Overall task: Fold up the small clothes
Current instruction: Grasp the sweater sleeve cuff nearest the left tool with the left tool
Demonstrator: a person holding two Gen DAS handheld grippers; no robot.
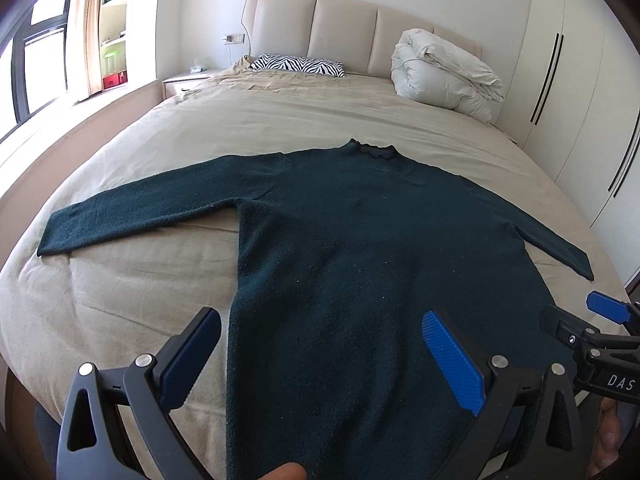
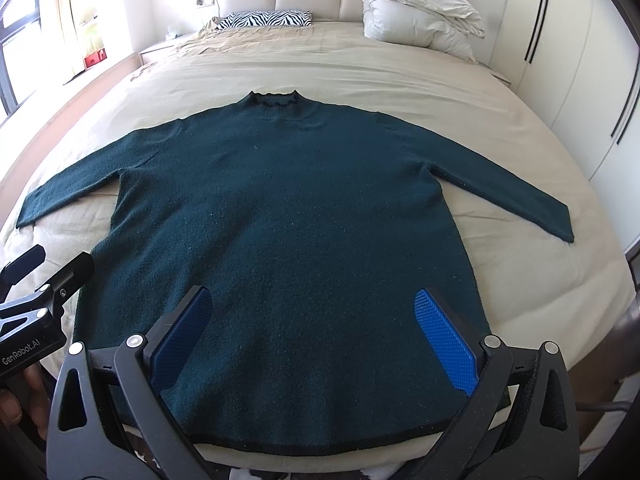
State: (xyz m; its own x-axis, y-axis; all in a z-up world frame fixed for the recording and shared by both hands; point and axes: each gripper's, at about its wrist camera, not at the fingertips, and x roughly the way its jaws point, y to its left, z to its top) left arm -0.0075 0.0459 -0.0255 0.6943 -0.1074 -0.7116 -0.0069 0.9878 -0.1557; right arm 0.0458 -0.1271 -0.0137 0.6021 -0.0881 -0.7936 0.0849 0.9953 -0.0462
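The sweater (image 2: 280, 216) lies flat mid-frame on the bed (image 2: 400, 76), hem at the lower edge, probably overhanging; left gripper (image 1: 320, 344) and right gripper (image 2: 316, 320) gape, released.

Your left wrist camera sits low at the foot of the bed (image 1: 120, 264), looking up its length toward the headboard (image 1: 344, 28) at the top of the frame. Your right wrist camera faces the same way from just beside it, a little nearer the sweater (image 2: 288, 216), which fills its center. Both views share the sweater, the zebra pillow (image 2: 266, 19) and the folded duvet (image 1: 444, 72), upper right.
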